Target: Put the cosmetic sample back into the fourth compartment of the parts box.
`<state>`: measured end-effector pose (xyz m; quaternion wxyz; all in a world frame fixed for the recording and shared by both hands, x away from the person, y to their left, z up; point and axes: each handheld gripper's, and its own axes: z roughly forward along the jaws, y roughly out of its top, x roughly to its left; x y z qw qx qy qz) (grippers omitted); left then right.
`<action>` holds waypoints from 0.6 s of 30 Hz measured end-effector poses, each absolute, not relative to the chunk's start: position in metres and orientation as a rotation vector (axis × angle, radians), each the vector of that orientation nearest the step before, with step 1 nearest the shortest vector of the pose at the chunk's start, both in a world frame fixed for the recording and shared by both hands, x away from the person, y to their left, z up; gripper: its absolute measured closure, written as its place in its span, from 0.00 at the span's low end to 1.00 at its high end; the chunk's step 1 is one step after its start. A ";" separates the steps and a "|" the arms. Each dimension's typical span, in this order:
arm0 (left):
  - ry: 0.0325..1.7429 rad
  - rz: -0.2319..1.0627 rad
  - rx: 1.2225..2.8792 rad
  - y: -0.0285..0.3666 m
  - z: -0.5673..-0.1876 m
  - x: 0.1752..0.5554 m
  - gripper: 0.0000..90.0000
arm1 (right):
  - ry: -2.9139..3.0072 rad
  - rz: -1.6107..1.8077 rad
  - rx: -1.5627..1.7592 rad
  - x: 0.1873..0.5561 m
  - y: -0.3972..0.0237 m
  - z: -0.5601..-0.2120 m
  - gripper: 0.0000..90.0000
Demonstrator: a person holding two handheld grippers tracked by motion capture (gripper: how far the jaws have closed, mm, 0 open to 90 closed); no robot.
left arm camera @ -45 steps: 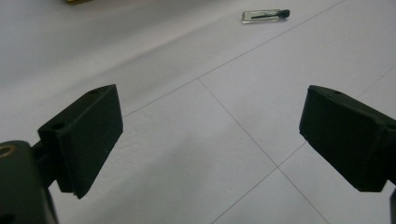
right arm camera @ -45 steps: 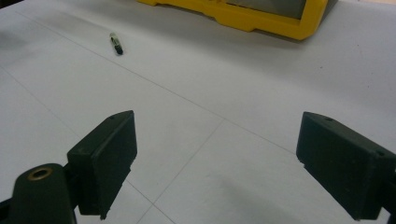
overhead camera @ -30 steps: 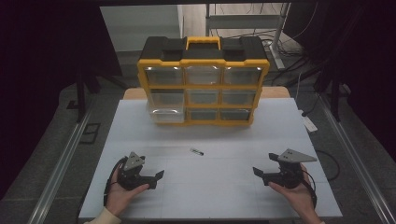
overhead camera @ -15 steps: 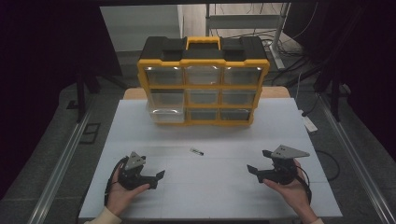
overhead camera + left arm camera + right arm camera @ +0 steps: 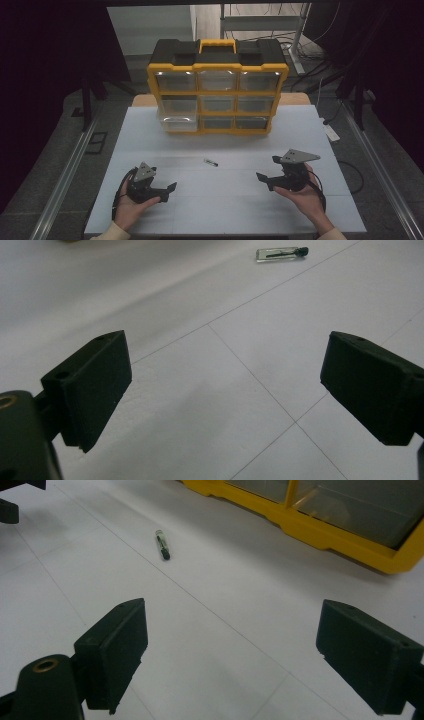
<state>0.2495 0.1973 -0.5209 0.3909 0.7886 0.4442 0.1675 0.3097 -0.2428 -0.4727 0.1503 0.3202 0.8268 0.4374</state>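
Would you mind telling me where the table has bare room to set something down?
Most of the table is bare: the wide strips left and right of the vial, and the front middle between the left gripper and right gripper. The back is crowded by the organizer, with only narrow margins beside it.

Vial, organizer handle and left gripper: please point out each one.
vial (image 5: 280, 253), left gripper view, on its clear body
handle (image 5: 217, 46), high view, on its yellow top bar
left gripper (image 5: 167, 192), high view, between its fingers
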 end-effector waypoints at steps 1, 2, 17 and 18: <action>1.128 0.426 2.004 0.197 -0.521 0.249 0.08 | 2.377 1.257 0.917 0.311 -0.241 -0.472 0.16; 1.128 0.427 2.004 0.197 -0.521 0.249 0.08 | 2.380 1.257 0.915 0.312 -0.239 -0.472 0.16; 1.122 0.425 2.003 0.198 -0.520 0.250 0.08 | 2.391 1.252 0.887 0.323 -0.219 -0.464 0.16; 1.122 0.424 2.002 0.197 -0.520 0.250 0.08 | 2.396 1.250 0.887 0.325 -0.217 -0.463 0.16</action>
